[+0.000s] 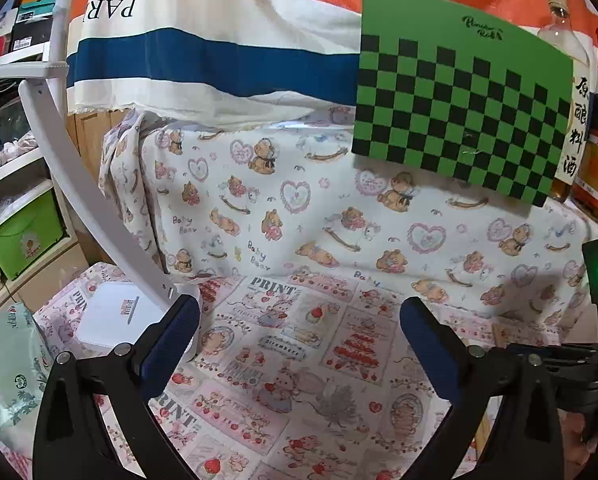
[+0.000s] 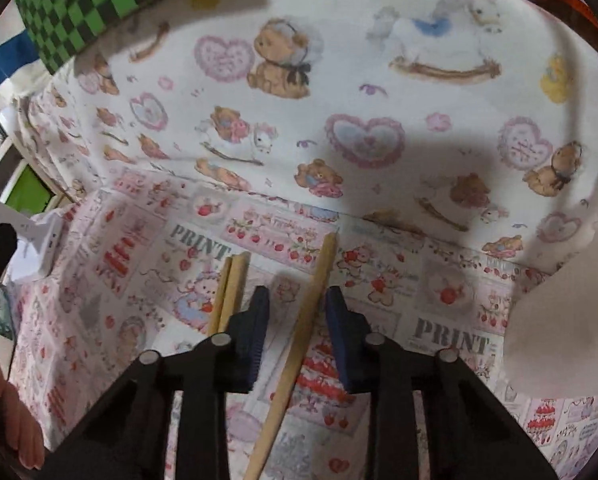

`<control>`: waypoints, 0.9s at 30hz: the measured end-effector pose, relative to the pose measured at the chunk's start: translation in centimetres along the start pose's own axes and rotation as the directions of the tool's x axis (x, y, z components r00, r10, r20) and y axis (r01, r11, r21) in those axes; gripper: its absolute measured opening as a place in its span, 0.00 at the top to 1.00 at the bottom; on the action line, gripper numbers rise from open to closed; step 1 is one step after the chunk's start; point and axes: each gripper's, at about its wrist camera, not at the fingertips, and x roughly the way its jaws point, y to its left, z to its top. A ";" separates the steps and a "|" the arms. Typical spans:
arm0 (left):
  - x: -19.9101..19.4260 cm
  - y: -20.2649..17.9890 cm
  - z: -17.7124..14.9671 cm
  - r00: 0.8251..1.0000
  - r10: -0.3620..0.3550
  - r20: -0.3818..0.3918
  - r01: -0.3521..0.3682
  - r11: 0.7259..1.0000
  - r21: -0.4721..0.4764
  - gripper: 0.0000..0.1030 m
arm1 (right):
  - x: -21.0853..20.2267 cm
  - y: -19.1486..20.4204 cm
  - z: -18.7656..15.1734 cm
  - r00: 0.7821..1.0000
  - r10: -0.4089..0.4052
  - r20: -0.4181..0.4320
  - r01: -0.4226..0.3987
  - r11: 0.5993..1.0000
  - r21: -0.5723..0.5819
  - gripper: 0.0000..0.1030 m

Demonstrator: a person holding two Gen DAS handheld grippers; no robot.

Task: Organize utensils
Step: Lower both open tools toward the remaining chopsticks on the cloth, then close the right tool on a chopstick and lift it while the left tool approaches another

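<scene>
Chopsticks are the utensils seen here, all wooden, lying on a pink tablecloth (image 2: 451, 280) printed with strawberries and the word PRINT. In the right wrist view, a single chopstick (image 2: 299, 340) is seen lying between the two blue pads of the right gripper (image 2: 297, 312). The pads are held apart, with a gap on each side of the stick, so nothing is clamped; the gripper appears to have been lined up around the stick so that closing would catch it near its middle. A pair of chopsticks (image 2: 229, 292) is seen just left of the left pad, side by side and nearly parallel to the single one, possibly set together as a sorted group, though this cannot be confirmed. A pale, blurred object is seen at the right edge and cannot be identified.

In the left wrist view, the left gripper (image 1: 299, 324) is held wide apart above bare cloth, with nothing between its pads; it seems to be kept out of the way. A white box (image 1: 111, 316) is seen on the near left, and a green checkered board (image 1: 459, 96) is propped at the far right against a teddy-bear cloth (image 1: 299, 200) draped behind the work surface.
</scene>
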 end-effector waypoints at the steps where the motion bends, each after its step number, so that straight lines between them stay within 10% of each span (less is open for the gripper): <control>1: 0.2 0.0 0.0 1.000 0.016 -0.011 -0.016 1.000 0.003 0.03 | -0.1 0.0 -0.2 1.000 -0.005 0.014 0.005 1.000 0.011 0.81; 8: 1.1 0.2 -0.3 0.997 0.049 -0.056 -0.049 0.999 0.004 0.03 | 0.2 0.0 0.1 0.999 -0.033 0.033 0.033 0.999 0.002 0.86; 19: 1.0 -1.8 -1.0 0.984 -0.126 -0.125 0.132 0.990 0.039 0.03 | -5.0 -2.5 -3.7 0.983 0.095 0.155 -0.092 0.995 -0.026 0.93; 27: 1.2 -5.8 -2.6 0.906 -0.286 -0.312 0.331 0.938 0.100 0.38 | -9.6 -4.2 -7.9 0.966 0.149 0.211 -0.130 0.986 -0.103 0.93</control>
